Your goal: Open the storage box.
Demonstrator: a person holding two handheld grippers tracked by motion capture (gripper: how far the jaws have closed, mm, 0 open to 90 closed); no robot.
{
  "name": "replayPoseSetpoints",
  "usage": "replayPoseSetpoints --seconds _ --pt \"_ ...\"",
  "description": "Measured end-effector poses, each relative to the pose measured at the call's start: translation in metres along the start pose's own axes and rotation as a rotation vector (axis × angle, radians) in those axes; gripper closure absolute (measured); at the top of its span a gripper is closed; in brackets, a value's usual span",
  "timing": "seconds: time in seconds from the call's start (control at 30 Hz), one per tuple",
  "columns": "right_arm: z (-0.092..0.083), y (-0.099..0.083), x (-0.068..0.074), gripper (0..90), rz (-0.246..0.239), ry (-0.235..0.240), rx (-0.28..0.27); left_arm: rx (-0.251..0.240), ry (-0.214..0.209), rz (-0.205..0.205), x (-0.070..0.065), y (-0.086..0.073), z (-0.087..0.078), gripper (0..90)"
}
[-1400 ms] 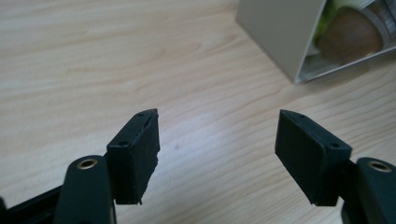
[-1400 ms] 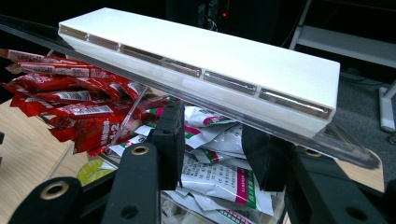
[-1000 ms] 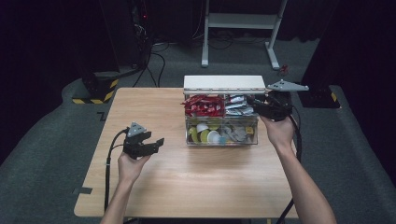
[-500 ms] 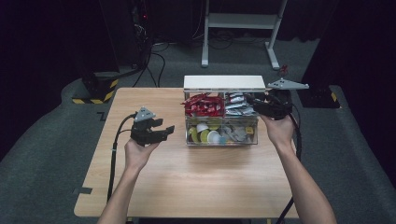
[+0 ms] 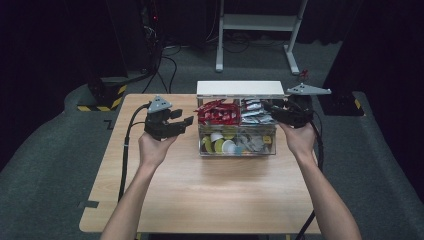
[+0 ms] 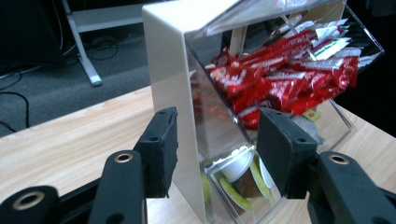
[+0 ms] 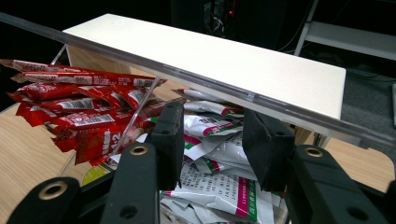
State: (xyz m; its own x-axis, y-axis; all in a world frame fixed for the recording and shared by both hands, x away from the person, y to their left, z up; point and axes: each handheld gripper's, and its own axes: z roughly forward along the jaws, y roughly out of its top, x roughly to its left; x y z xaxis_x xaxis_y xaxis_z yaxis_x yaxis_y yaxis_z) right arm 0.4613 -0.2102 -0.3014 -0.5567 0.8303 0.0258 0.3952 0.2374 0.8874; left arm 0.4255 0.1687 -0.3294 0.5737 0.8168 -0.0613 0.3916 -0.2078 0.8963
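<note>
Hovering off the left end of the box, the left gripper (image 5: 182, 117) hangs above the desk (image 5: 200, 195), and its jaws have just been closing. They stand partly apart with nothing between the pads. In the left gripper view (image 6: 217, 144) the box's near corner sits beyond them, untouched.

One box (image 5: 260, 150) on this desk, clear-walled, set against the far edge and a little right of centre. Its white side wall (image 6: 173, 70) faces the left gripper. Two compartments up top, side by side. The left one is crammed with red sachets (image 5: 216, 112), a thick fan of them pressed against the clear wall (image 6: 289, 74), too many to count. The right one holds white sachets (image 5: 252, 112) with green and pink print, again a loose heap past counting. Below them, a handful of small cups (image 5: 222, 145) with round lids, at least three showing from above. One white cup (image 6: 238, 163) is plain through the front wall.

Over on the far right corner of the box, the right gripper (image 5: 267, 106) pokes in over the white sachets. In the right gripper view (image 7: 212, 140) its two pads stand a narrow gap apart. I see nothing pinched, and the white sachets (image 7: 219, 186) lie just behind and below. A clear flap edge (image 7: 252, 97) runs right across the jaw tips, with the white panel (image 7: 224, 60) beyond it and the red sachets (image 7: 79, 112) off to one side.

Two grippers, two hands, one cable trailing from each.
</note>
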Motion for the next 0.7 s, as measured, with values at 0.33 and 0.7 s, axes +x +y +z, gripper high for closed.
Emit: replayPoseSetpoints --seconds 0.33,0.7 --pt "0.0 -0.001 -0.001 59.0 0.007 0.004 -0.006 -0.004 0.007 0.02 -0.003 0.013 0.011 53.0" --pt "0.001 -0.001 0.0 58.8 0.009 0.002 -0.005 -0.053 0.024 0.051 -0.012 0.021 0.017 61.2"
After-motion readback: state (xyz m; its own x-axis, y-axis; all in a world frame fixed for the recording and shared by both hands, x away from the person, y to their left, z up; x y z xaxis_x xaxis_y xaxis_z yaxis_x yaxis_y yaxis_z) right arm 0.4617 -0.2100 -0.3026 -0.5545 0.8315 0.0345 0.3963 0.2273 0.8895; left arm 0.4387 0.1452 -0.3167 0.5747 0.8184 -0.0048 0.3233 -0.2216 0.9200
